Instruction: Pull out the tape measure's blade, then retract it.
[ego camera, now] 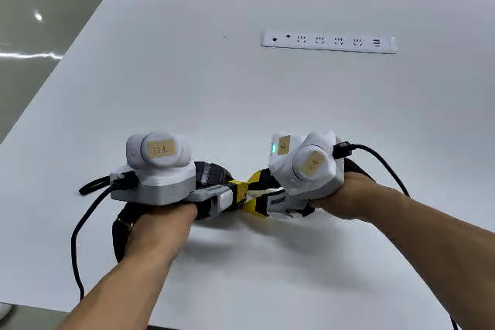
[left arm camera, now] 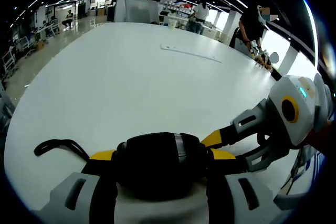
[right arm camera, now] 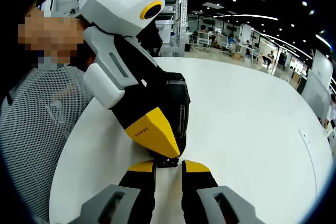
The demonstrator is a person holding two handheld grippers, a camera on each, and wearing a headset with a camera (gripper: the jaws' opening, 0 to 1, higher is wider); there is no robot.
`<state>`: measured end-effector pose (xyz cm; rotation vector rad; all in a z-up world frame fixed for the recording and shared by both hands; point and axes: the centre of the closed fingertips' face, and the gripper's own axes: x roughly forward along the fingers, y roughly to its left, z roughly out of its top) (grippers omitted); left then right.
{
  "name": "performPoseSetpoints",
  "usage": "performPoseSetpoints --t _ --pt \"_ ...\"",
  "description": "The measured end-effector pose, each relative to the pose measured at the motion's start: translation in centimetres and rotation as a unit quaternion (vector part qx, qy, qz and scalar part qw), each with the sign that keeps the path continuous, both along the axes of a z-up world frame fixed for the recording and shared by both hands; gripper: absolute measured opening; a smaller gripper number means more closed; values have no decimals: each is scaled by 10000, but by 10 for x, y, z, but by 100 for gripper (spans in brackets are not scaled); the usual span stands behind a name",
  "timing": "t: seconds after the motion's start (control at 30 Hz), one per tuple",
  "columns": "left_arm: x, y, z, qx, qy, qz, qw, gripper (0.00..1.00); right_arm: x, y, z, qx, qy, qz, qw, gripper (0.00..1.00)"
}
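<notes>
Here the left gripper clamps the rounded black tape measure, the right gripper pinching its hook.

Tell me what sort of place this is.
Likely an open-plan office or lab: a big white table with a power strip, people seated beyond, and metal shelving.

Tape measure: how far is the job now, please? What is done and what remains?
Done: the left gripper is shut on the tape measure and holds its black case. In hand: the right gripper pinches the small dark hook at the mouth of the case. Left: no blade is out between the two grippers, so the pull and the retraction both seem left to do.
</notes>
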<state>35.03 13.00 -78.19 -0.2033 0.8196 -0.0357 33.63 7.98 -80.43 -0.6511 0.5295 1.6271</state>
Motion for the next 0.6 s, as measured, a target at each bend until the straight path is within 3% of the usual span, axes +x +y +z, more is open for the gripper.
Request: performPoseSetpoints --t 0.6 --pt "-7 4 10 128 17 -206 9997 70 -1 -14 7 19 -38 -147 9999 22"
